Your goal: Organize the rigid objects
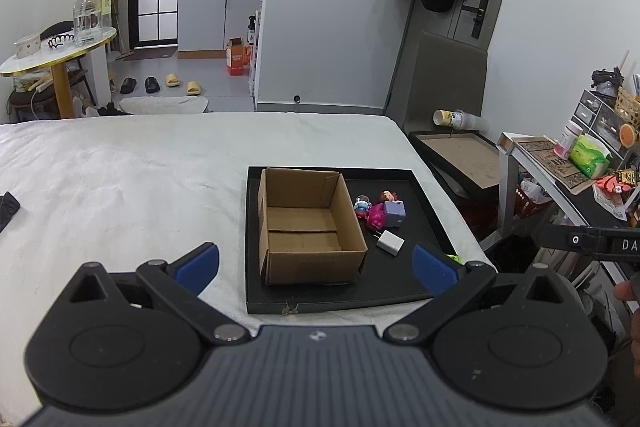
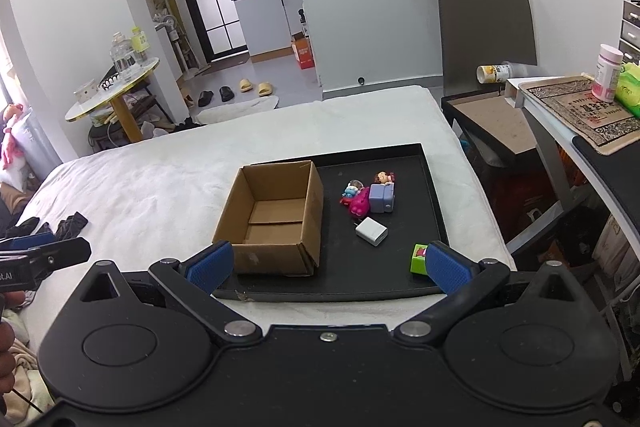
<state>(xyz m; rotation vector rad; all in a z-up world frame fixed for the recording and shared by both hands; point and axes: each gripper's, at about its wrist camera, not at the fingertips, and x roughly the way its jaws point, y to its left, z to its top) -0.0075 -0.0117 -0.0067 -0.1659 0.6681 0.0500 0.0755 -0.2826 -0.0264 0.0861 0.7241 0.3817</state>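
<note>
Resting on a white-covered bed [image 1: 140, 167]: one black tray [image 1: 404, 287], shallow-walled, near the bed's right edge.

Item 1: cardboard box [image 1: 308, 227], open-topped, flaps up, nothing visible inside; stands in the left half of the tray.

Item 2: cluster of small toys in the tray's right half, just right of the box: a blue-and-white figure [image 2: 351, 191], a magenta toy [image 2: 359, 205] touching it, a lilac block [image 2: 382, 199] against the magenta toy, and a small doll [image 2: 384, 178] behind the block.

Item 3: white charger [image 2: 372, 231], prongs toward the box, lying flat on the tray floor nearer the cameras than the cluster, apart from it.

Item 4: green block [image 2: 418, 259] with a pink top, near the tray's front right corner, partly hidden behind the right tongs' blue pad.

Left tongs [image 1: 316, 267]: spread wide, holding nothing, above the tray's near edge with the box seen between the pads.

Right tongs [image 2: 328, 267]: spread wide, holding nothing, above the tray's near edge.
</note>
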